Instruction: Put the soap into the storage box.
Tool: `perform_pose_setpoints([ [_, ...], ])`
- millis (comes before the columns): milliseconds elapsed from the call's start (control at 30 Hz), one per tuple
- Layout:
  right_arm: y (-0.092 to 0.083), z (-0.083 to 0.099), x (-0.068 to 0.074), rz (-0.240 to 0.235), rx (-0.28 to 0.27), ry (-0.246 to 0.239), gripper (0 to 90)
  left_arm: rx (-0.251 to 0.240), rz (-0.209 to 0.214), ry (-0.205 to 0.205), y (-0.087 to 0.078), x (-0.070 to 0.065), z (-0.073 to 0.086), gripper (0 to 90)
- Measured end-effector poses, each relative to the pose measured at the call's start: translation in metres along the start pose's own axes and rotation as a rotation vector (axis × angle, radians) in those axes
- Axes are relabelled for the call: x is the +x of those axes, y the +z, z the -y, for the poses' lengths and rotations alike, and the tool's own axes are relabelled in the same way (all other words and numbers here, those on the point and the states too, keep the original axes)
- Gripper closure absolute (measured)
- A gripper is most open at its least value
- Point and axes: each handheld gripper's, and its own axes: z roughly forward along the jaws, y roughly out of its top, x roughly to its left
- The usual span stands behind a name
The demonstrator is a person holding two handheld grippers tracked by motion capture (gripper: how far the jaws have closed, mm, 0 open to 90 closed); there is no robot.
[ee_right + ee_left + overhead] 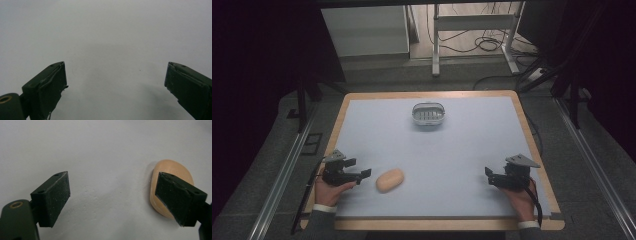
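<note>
The left gripper (pixel 362 175) is released, jaws wide apart, just left of a tan soap (pixel 390 180) lying on the mat (pixel 452 150). The right gripper (pixel 488 176) is released too, holding nothing, well apart at the mat's right. A white dish (pixel 428 114) sits far back.

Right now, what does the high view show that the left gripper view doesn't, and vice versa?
High view: the soap dish at the far side of the table, the right gripper open at the near right, and both hands. Left gripper view: close up, the left gripper open, one pad overlapping the soap. Both: the tan soap bar lying on the white mat.
</note>
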Motion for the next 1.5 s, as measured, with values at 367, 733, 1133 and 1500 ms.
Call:
perform_pose_setpoints([
  [367,-0.001,0.001,0.004,0.007,-0.014,-0.048,5.9,0.021,-0.045,0.028,-0.008,-0.004,-0.004,20.4],
  [733,0.0,0.001,0.004,0.011,-0.006,-0.04,6.2,0.045,-0.052,0.006,-0.009,-0.005,-0.005,20.1],
  [1133,0.0,0.001,0.004,0.013,-0.008,-0.038,6.5,0.07,-0.064,0.031,-0.01,-0.013,-0.02,20.8],
  [1500,0.001,0.001,0.006,0.025,0.0,-0.05,6.7,0.118,-0.065,0.093,-0.015,-0.026,-0.037,20.5],
])
